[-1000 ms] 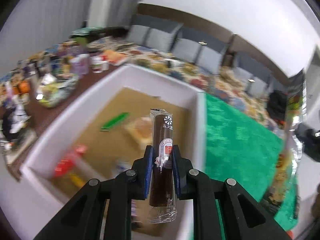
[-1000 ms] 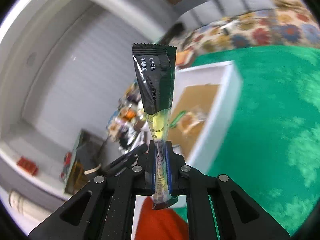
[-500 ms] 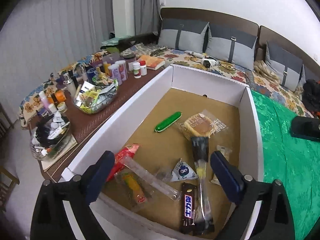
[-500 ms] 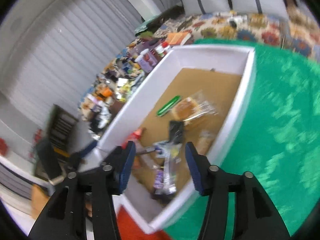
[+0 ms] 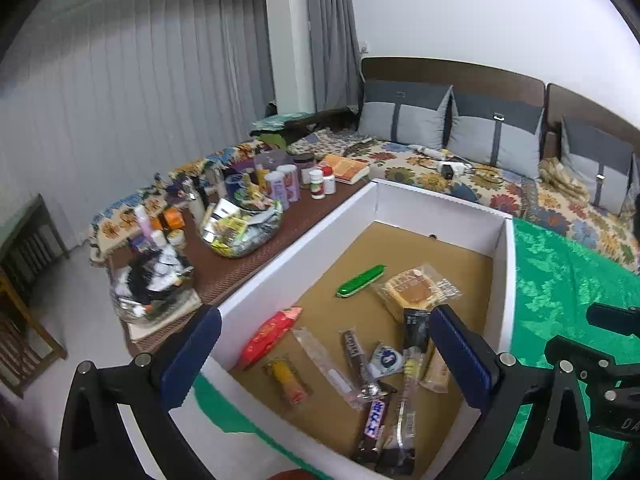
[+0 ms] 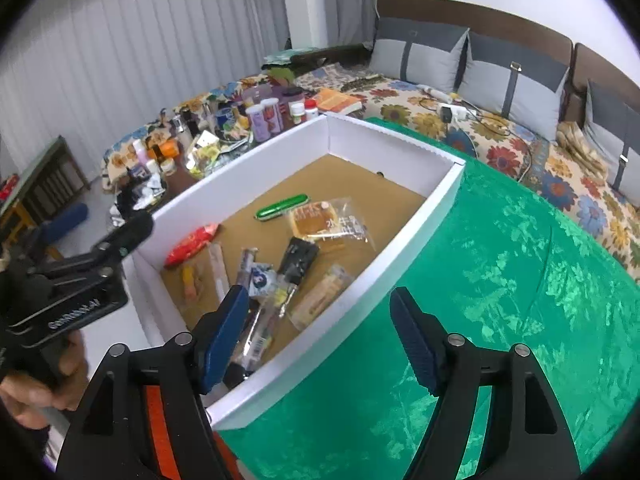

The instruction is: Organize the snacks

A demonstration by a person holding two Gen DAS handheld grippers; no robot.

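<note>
Between and beyond the widening, empty jaws of the left gripper (image 5: 326,360) and right gripper (image 6: 320,328), the snacks (image 5: 372,364) are lying loose inside the white box (image 5: 506,280), probably because both are letting go.

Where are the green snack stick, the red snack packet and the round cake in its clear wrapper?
green snack stick (image 5: 361,281): left wrist view, middle of its length.
red snack packet (image 6: 192,244): right wrist view, centre of the packet.
round cake in its clear wrapper (image 5: 412,290): left wrist view, top face of the cake.
</note>
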